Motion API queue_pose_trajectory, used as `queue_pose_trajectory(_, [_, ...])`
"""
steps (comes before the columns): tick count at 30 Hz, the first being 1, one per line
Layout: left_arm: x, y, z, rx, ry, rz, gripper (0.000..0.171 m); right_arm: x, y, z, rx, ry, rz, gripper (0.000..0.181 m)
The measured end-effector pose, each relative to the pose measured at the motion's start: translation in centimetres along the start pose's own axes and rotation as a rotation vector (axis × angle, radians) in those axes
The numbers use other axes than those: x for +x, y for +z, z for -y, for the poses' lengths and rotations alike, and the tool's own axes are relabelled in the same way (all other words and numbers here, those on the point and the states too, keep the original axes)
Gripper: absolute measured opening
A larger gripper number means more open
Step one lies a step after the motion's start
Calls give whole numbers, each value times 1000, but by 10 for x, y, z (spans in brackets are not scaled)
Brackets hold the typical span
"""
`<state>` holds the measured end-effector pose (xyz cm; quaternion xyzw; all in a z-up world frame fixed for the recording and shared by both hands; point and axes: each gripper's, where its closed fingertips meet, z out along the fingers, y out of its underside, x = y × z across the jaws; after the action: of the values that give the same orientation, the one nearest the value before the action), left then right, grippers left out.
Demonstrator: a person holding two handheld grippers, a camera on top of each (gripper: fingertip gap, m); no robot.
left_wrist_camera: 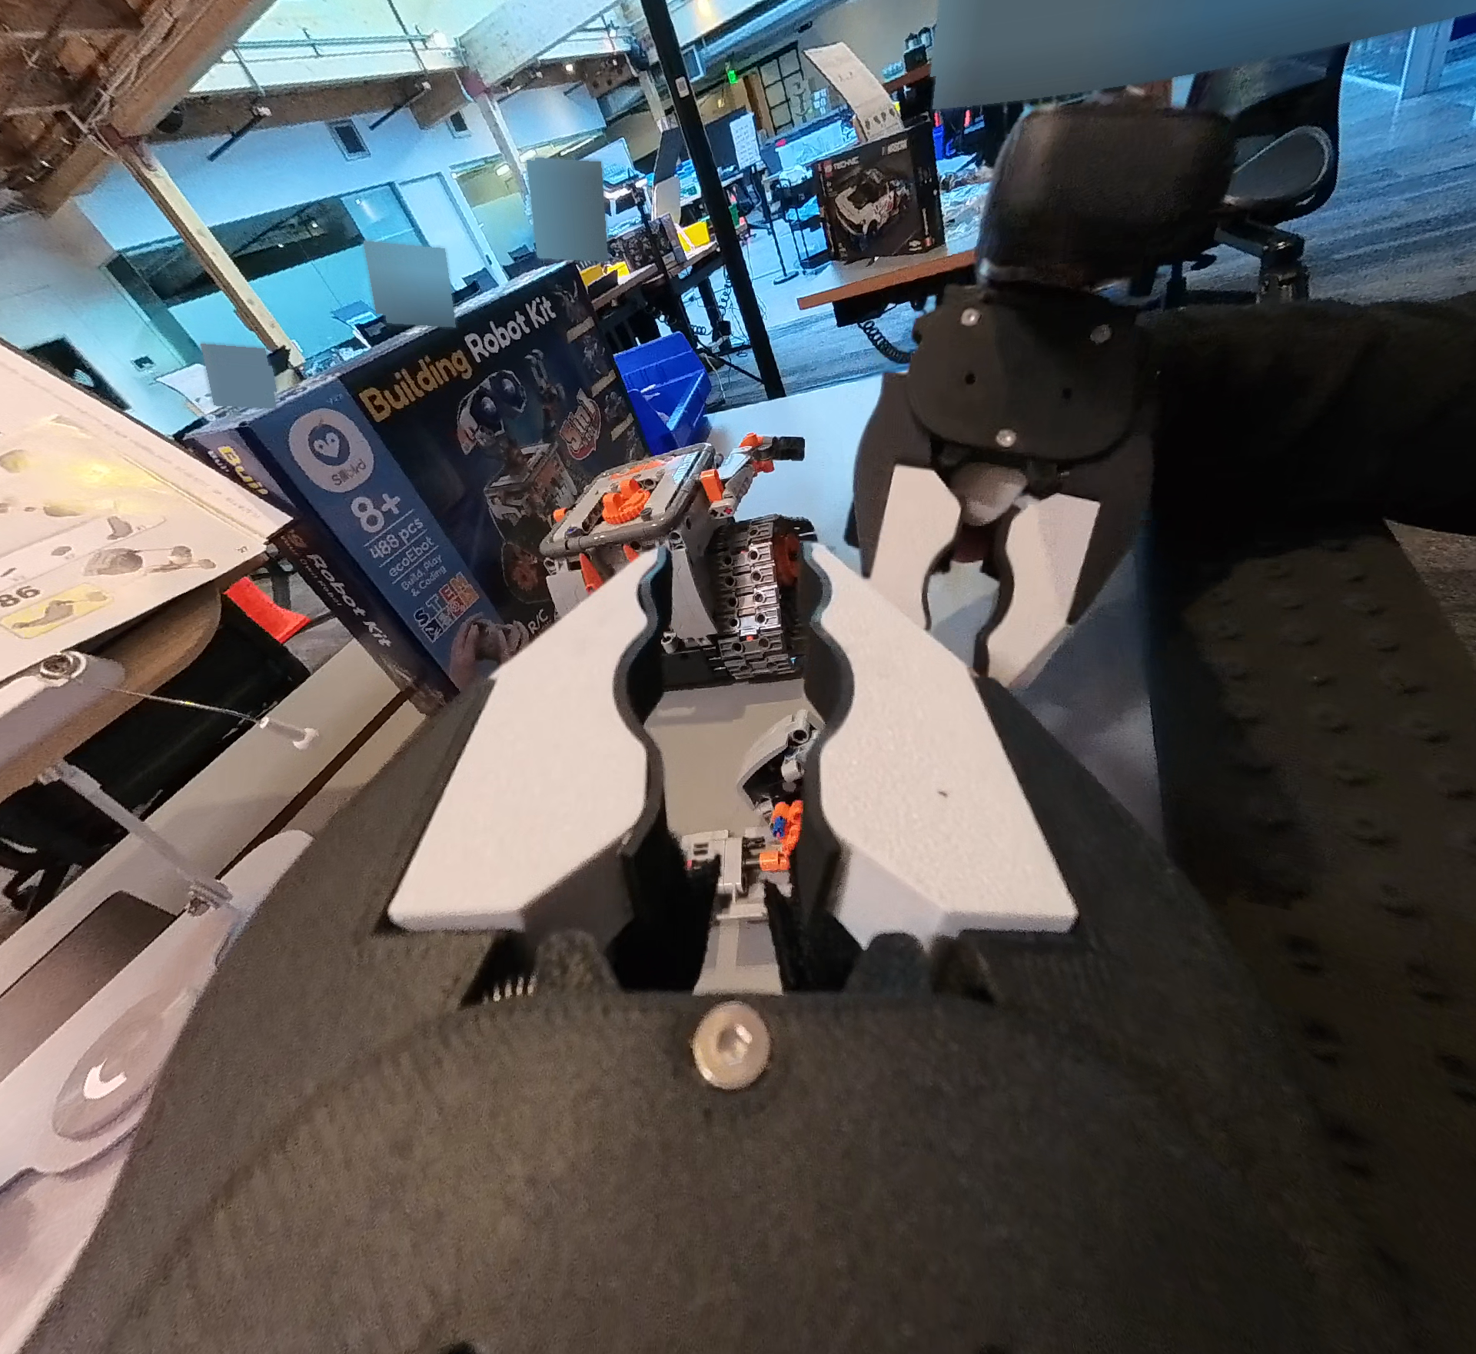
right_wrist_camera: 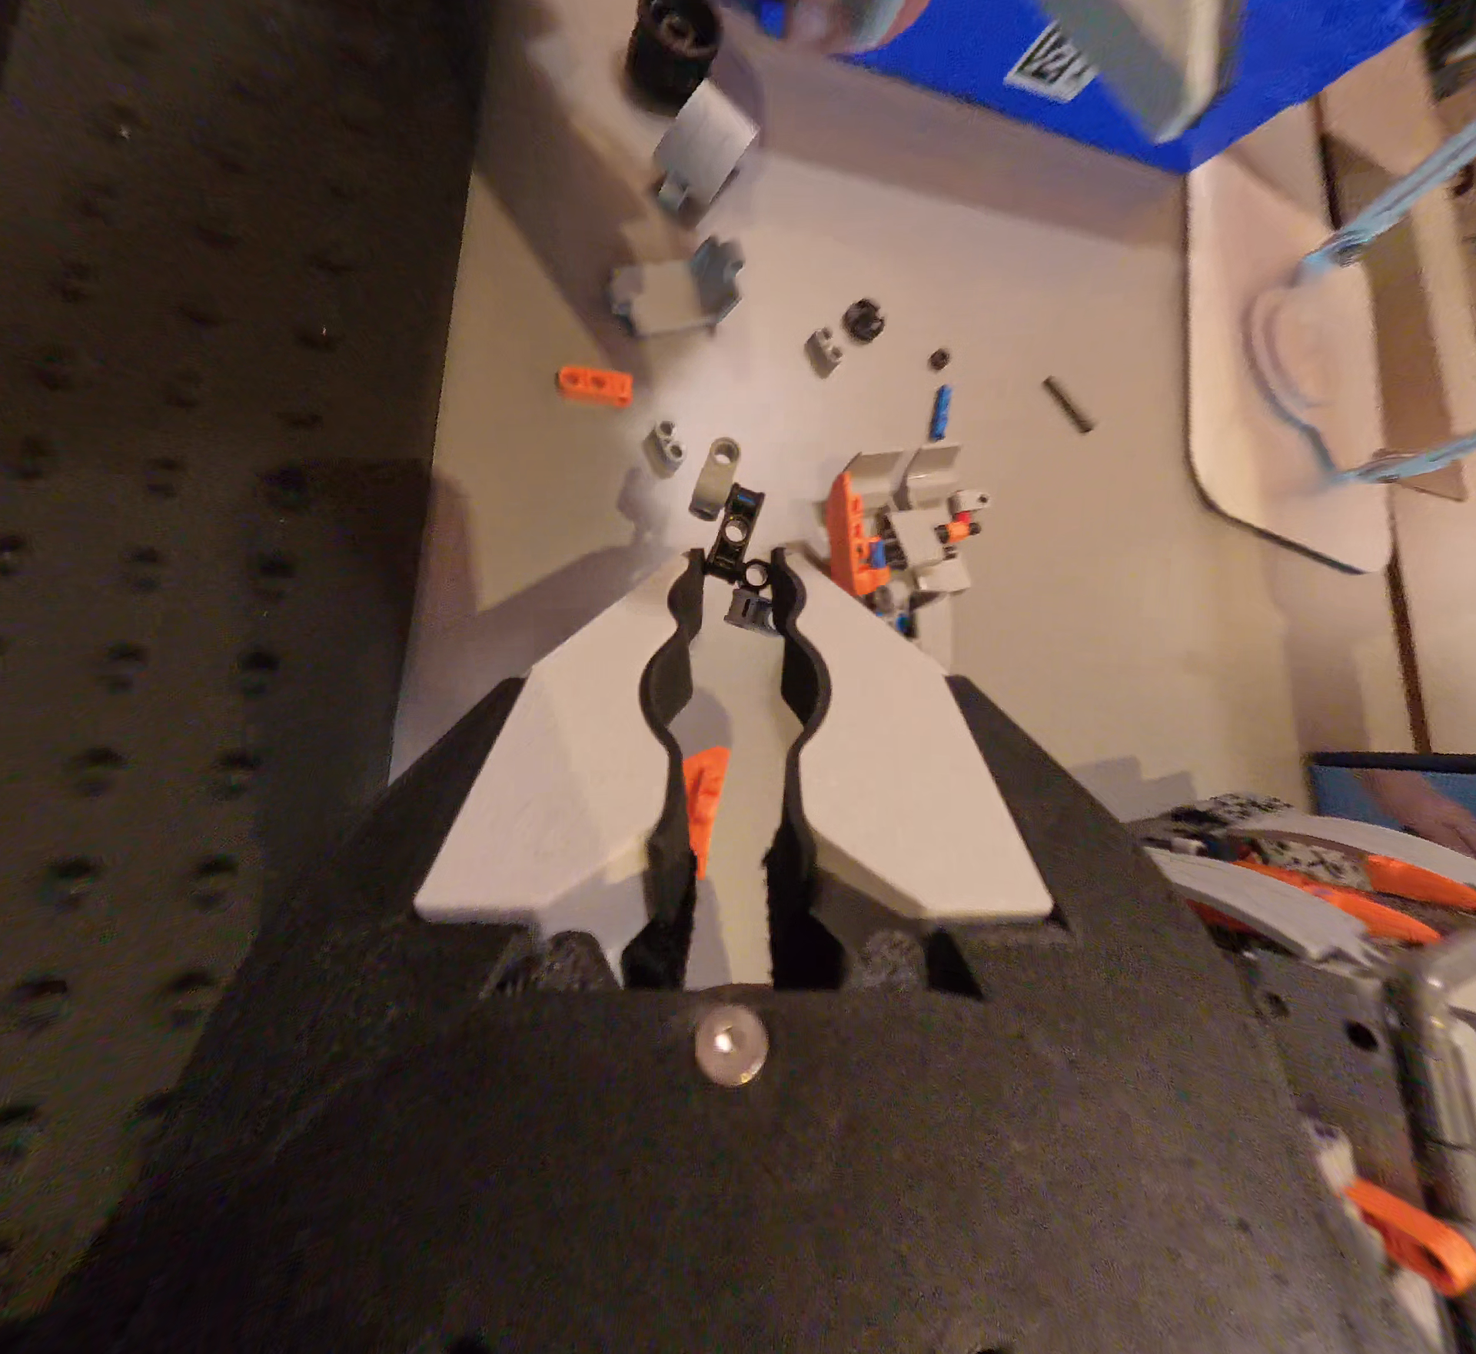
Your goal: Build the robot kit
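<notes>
Plastic, light and stiff, the black beam (right_wrist_camera: 736,534) sits pinched at its end in my right gripper (right_wrist_camera: 739,571); my left gripper (left_wrist_camera: 731,573) hangs half-open, empty.

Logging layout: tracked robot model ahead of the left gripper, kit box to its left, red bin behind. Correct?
No: the bin behind the tracked robot model is blue, not red, per the left wrist view. The model does stand ahead of the left gripper, kit box to its left.
</notes>
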<state>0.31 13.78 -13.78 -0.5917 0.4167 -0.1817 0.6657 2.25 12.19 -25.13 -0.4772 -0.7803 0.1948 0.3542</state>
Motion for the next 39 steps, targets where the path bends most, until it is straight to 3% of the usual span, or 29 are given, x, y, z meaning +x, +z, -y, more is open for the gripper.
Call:
queue_pose_trajectory(19, [7,5,-8,-53,0,-28,27,-30,23,-37,-188,93,197,14])
queue_pose_trajectory(32, [9,7,-12,-66,-11,-42,26,-23,19,-29,-125,134,180,24])
queue_pose_trajectory(39, [10,7,-12,-63,-7,-47,17,-3,4,-5,20,136,87,21])
